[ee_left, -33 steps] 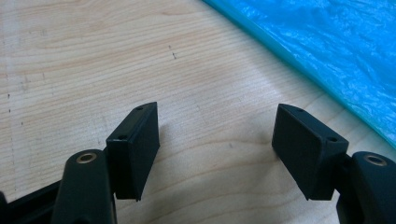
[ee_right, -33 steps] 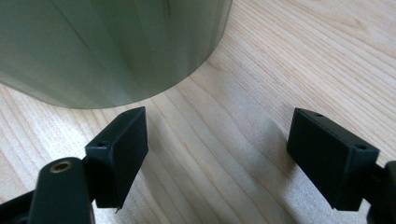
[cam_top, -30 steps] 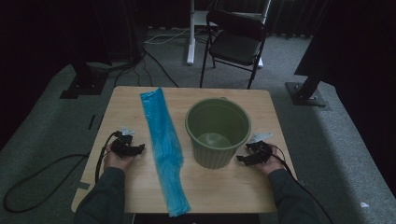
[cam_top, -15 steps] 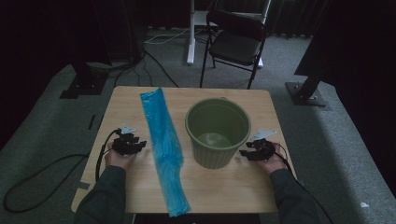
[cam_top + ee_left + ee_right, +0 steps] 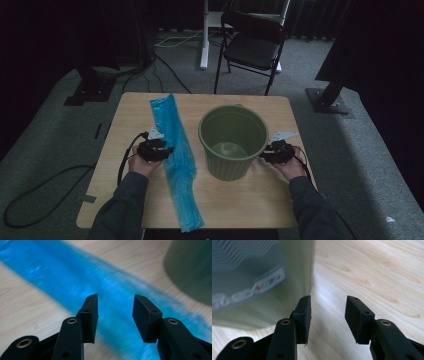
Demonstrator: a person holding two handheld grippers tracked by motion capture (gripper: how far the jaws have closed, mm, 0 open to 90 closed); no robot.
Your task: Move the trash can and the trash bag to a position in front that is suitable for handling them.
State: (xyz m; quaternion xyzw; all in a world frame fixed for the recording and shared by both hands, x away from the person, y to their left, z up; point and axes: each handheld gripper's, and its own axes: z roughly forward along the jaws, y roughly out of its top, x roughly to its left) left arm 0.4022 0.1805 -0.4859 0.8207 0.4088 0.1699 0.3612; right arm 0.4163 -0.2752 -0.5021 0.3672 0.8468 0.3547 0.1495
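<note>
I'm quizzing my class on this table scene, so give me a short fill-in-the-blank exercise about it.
1. The long plastic bag lying on the table is ____.
2. The green bucket stands ____ on the table.
3. The left gripper is over the ____.
4. Beyond the table stands a black folding ____.

Missing words: blue; upright; bag; chair

left hand-held gripper (image 5: 167, 150): moved onto blue bag (image 5: 176, 165) | jaws narrowed, both
</note>
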